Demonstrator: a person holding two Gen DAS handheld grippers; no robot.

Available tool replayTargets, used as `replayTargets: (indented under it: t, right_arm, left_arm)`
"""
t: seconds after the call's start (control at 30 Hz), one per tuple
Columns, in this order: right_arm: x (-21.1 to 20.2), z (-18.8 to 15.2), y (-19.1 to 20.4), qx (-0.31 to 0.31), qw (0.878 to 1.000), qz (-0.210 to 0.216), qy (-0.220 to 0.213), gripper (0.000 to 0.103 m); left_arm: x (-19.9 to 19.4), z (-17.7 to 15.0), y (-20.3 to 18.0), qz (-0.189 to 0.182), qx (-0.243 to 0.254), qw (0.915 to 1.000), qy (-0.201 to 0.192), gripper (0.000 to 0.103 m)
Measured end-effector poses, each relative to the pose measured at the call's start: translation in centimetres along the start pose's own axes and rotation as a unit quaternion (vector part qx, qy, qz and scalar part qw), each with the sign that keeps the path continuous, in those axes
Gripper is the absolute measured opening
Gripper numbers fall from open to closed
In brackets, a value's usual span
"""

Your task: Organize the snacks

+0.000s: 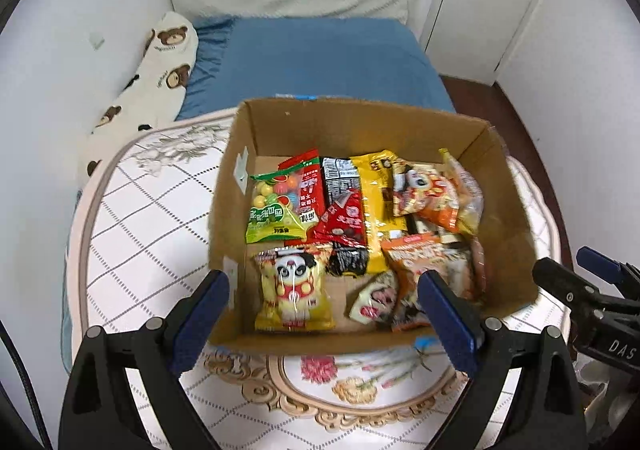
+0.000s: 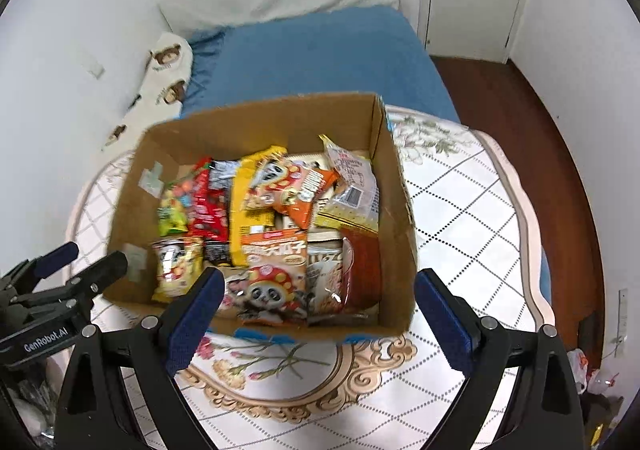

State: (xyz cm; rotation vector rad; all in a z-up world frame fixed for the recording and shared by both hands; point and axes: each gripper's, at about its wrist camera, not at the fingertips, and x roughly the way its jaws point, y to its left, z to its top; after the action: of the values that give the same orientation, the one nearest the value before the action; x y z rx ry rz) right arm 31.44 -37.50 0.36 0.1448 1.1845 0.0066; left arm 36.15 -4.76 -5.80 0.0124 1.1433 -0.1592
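Overhead, both grippers hang tilted steeply down above a cardboard box (image 1: 362, 122) of snacks, jaws apart and empty.

Left gripper (image 1: 326, 324) points down at the box's near-left part; between and beyond its spread blue pads (image 1: 200, 314) lies a yellow panda packet (image 1: 294, 290), untouched, with a green candy bag (image 1: 272, 212) further ahead. Right gripper (image 2: 320, 324) sits over the near wall (image 2: 320, 332), jaws wide, nothing gripped; an orange seed packet (image 2: 276, 250) lies just past them. The box stands on a white quilted table (image 2: 460, 210) with floral trim; beyond the jaws are a blue bed (image 1: 320, 58) and a bear-print pillow (image 1: 160, 70).
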Motion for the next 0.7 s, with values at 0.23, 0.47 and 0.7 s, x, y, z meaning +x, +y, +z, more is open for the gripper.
replayTargets:
  t: [0.23,0.47,0.7]
  right_arm:
    - [-8.1,-4.3,0.6,-0.013,0.998,0.003,-0.061,0.099]
    - [-15.6,-9.0,1.4,-0.031,0.993,-0.012,-0.116,0.099]
    - [-21.7,-12.8,2.5,-0.039,0.985,-0.033,-0.166,0.101]
  left_arm:
    - [-6.9,-3.9,-0.5,0.001,0.002,0.9987,-0.052,0.097]
    - [-13.7,-7.9,-1.4,0.024,0.017,0.9935,-0.110,0.097]
    - [-18.9,-11.2,-2.1,0.043,0.027,0.9876,-0.149,0.097]
